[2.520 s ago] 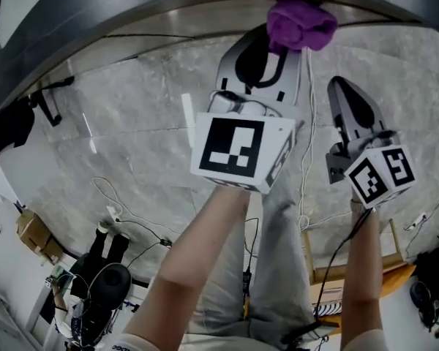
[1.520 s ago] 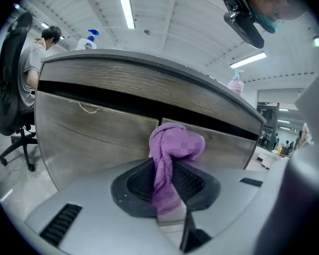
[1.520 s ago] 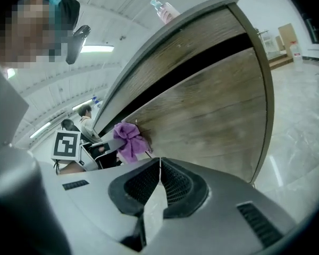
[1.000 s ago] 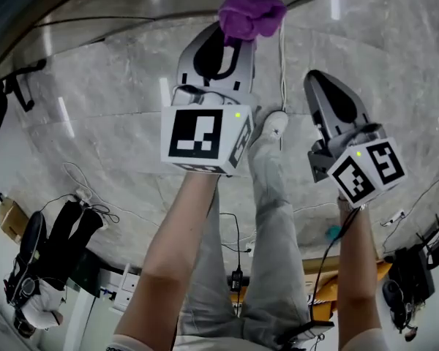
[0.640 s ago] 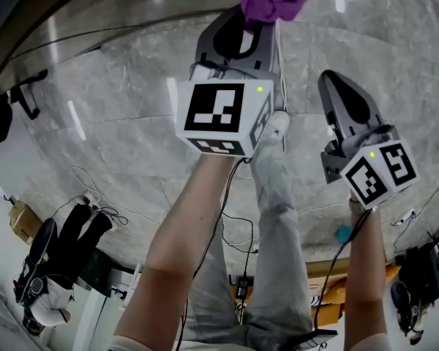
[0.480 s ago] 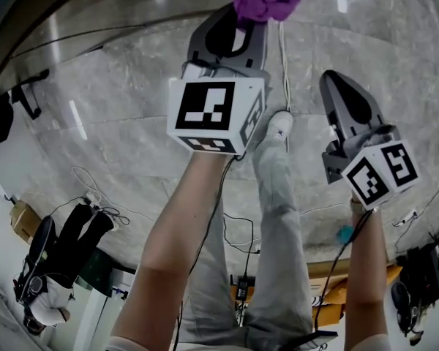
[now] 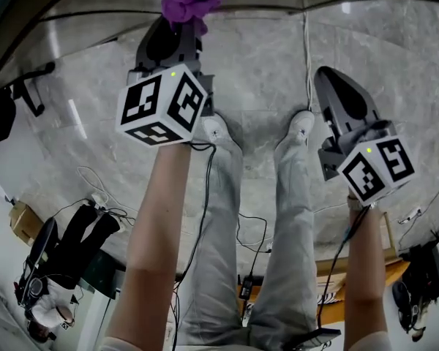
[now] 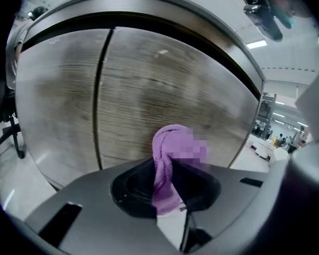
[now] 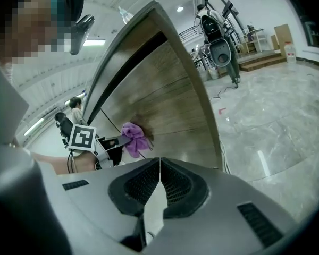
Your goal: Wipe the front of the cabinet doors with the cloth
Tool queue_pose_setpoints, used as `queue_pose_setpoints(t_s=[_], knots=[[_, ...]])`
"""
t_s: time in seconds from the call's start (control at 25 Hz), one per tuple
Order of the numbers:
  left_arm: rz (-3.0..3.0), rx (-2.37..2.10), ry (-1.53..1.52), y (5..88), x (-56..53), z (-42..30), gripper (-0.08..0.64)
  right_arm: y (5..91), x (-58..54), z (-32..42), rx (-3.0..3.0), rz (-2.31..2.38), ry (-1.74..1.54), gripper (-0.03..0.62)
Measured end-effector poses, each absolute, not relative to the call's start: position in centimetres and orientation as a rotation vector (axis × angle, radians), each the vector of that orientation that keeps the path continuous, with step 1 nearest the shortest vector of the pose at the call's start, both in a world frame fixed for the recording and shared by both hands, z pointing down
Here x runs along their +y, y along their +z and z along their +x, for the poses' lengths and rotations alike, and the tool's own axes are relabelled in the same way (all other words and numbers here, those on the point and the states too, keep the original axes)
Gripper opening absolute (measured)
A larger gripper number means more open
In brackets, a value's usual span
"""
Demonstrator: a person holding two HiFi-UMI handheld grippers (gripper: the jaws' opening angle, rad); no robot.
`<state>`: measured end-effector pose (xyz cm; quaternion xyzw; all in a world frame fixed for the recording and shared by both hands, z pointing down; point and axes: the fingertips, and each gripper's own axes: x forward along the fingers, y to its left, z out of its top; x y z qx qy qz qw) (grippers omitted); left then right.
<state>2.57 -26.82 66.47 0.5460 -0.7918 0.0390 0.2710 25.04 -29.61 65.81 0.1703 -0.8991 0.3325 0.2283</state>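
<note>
Change: left tool (image 7: 174, 35) and purple cloth (image 7: 183, 2) have shifted left along the cabinet door (image 8: 149, 84).
Left tool: clamped on cloth, which is bunched beyond its tips against the door.
Right tool (image 9: 159, 166): jaws together, empty, off to the right.

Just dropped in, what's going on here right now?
A person works with a gripper in each hand. The left claw is shut on a purple cloth and holds it against the wooden cabinet door. The right claw is shut with nothing in it and hangs off to the side, clear of the door.
</note>
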Motion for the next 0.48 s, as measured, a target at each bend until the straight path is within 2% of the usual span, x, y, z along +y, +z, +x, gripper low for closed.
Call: queue_pose_setpoints(t_s=[0.48], knots=[[1.462, -2.178, 0.263, 66.8, -20.6, -6.6, 0.078, 64.2, -23.7, 12.1, -2.550, 0.343, 0.954, 0.029]])
